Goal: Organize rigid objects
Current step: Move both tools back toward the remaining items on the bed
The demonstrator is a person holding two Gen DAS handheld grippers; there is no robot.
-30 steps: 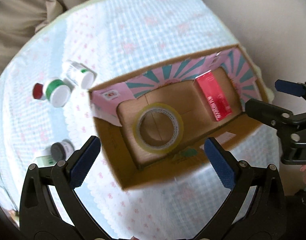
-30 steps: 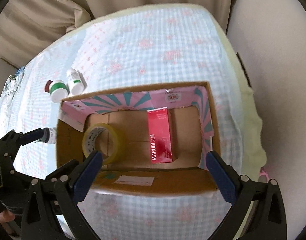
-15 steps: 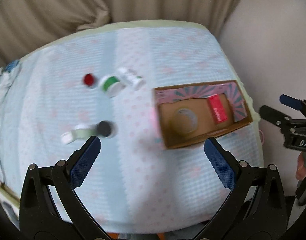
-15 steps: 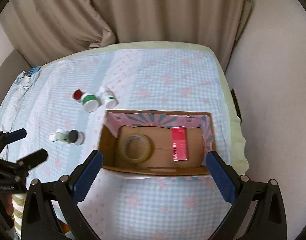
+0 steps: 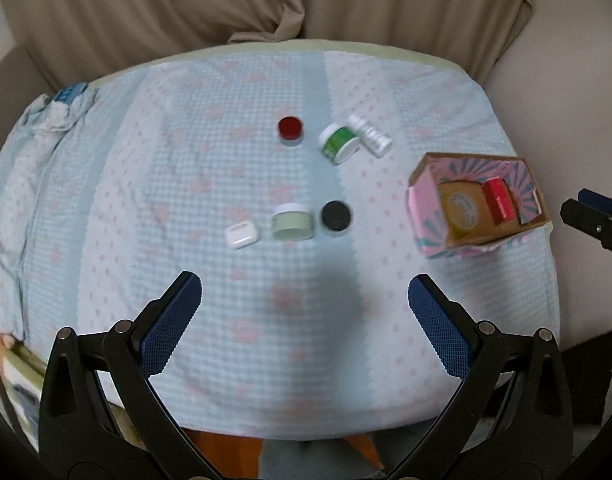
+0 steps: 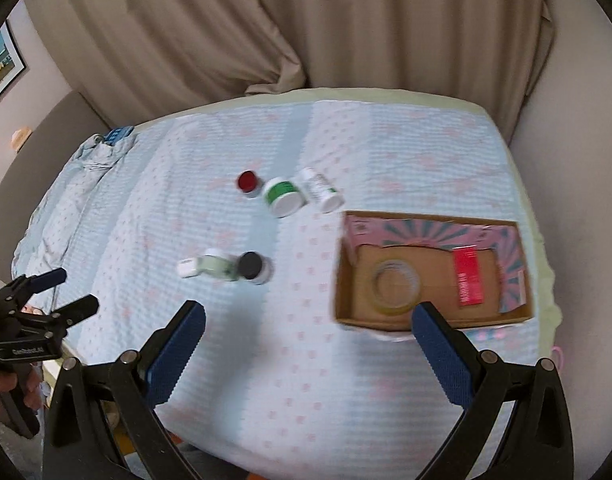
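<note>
1. Checked blue cloth [image 5: 209,184] covers the table from edge to edge; its near hem hangs over the front edge below both grippers.
2. Left gripper [image 5: 305,312] hovers above the near part of the cloth, jaws spread wide and holding nothing.
3. Right gripper [image 6: 308,334] hangs over the near edge too, jaws likewise spread wide and empty.
4. At the table's right edge sits the cardboard box [image 6: 346,276], with a tape roll [image 6: 396,282] and a red carton [image 6: 469,278] lying inside, apart from each other.
5. Mid-table lie a white case [image 5: 241,235], a pale green jar [image 5: 293,222] and a black-lidded jar [image 5: 336,216], in a row, close together.
6. Further back stand a red-lidded jar [image 5: 290,129], a green-banded tub [image 5: 338,143] and a white bottle [image 5: 370,136]; tub and bottle touch.
7. Bare cloth stretches between the two rows, and from the near row to the front edge.
8. Curtains [image 6: 346,32] hang behind the far edge.
</note>
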